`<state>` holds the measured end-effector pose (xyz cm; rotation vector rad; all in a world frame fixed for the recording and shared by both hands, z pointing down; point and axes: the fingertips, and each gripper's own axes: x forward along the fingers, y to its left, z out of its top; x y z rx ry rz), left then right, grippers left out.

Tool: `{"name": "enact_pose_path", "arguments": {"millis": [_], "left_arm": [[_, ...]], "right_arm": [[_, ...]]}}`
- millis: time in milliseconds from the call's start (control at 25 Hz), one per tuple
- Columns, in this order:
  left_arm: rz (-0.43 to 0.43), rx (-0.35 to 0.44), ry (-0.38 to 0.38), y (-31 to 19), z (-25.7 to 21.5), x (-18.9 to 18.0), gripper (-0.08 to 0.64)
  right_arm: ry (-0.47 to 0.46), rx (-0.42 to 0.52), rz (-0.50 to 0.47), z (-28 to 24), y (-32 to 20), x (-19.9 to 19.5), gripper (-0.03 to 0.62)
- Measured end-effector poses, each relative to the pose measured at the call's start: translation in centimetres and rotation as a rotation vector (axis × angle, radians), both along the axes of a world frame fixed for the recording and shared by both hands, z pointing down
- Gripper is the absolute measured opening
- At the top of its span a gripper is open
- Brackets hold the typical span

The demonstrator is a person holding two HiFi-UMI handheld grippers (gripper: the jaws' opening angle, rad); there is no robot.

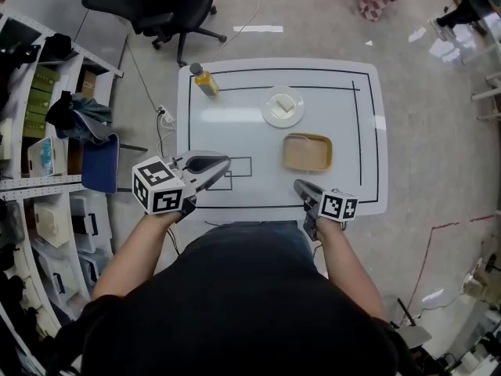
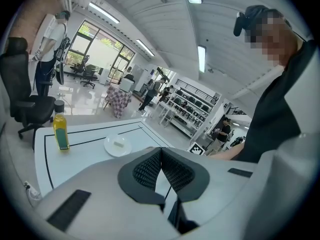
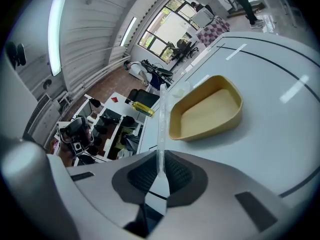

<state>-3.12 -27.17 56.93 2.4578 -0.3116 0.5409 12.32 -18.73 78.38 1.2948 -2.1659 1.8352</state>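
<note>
We see the right hand-held gripper (image 3: 160, 160) at the near edge of the desk (image 1: 235, 124). Its jaws are closed tight on the low end of a thin clear stick (image 3: 160, 118). The stick points away from us, toward the tan dish (image 3: 235, 104) just ahead, and we cannot tell if its tip touches the dish. The left hand-held gripper (image 2: 161, 152) has its jaws pressed together with nothing in them. It hovers over the near left part of the desk. We think the stick could slip or tip, because it is thin and smooth and is held only at one end. It might bend or snap if the jaws squeeze too hard. Its long free end could poke the dish and push it along the desk. The bottle (image 1: 206, 81) is tall and stands near the far left corner, so a bump could knock it over. We count two grippers, one stick, one dish, one bottle, one white plate (image 1: 270, 116) and one small white block (image 1: 285, 105) on that plate.
</note>
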Motion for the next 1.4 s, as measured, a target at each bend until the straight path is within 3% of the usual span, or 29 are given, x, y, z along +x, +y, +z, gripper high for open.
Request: {"name": "enact_pose_path", "arguments": {"millis": [880,1400], "left_arm": [[0.040,0.085,0.076,0.5,-5.5,-0.7,0.021],[0.078,0.130,0.124,1.3,-8.5,-0.2,0.021]], "right_arm": [[0.070,0.090,0.033,-7.6,0.0,0.1,0.041],[0.189,0.190,0.127,-13.1,-1.4,5.6,0.041]]}}
